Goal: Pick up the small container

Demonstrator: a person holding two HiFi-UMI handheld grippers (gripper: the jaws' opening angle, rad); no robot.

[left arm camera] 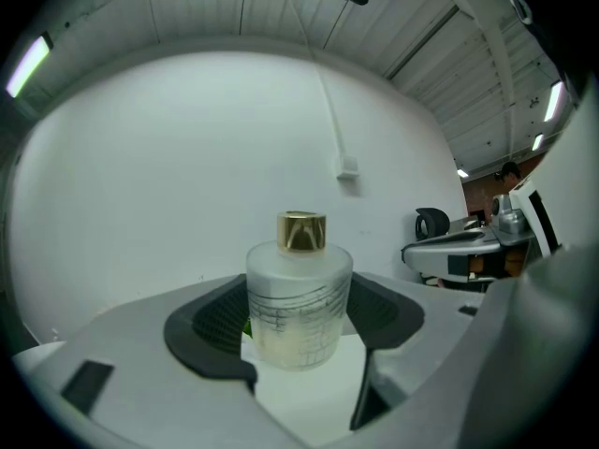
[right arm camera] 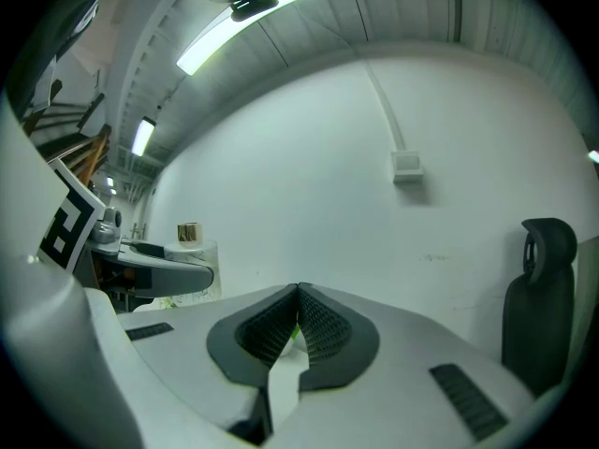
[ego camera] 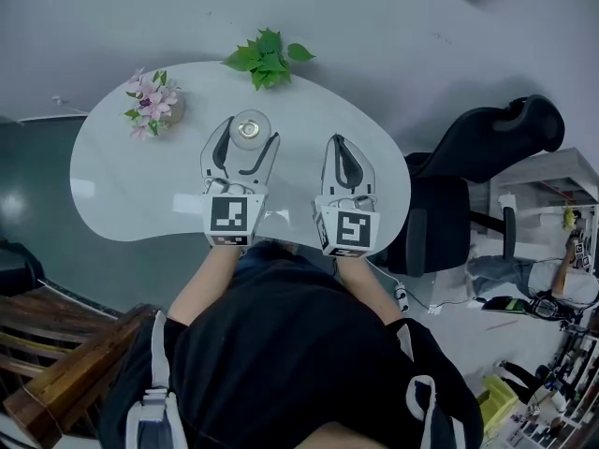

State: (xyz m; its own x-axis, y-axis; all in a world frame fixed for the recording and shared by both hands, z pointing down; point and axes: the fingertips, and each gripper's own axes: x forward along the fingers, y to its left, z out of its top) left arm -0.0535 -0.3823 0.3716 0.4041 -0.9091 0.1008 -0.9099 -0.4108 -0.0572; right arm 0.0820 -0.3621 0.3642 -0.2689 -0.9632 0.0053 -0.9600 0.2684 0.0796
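The small container (ego camera: pixel 250 129) is a frosted glass bottle with a gold cap, standing upright on the white table (ego camera: pixel 122 185). My left gripper (ego camera: pixel 248 138) is open, its two jaws flanking the bottle. In the left gripper view the container (left arm camera: pixel 299 297) stands between the dark pads (left arm camera: pixel 213 321), close to both; I cannot tell whether they touch it. My right gripper (ego camera: pixel 343 150) rests to the right, shut with nothing in it; its pads (right arm camera: pixel 318 325) meet in the right gripper view. That view also shows the container (right arm camera: pixel 190 241) at far left.
Pink flowers (ego camera: pixel 153 106) stand at the table's far left and a green plant (ego camera: pixel 268 59) at its far edge. A black office chair (ego camera: pixel 468 176) is right of the table. Wooden furniture (ego camera: pixel 56 363) sits at the lower left.
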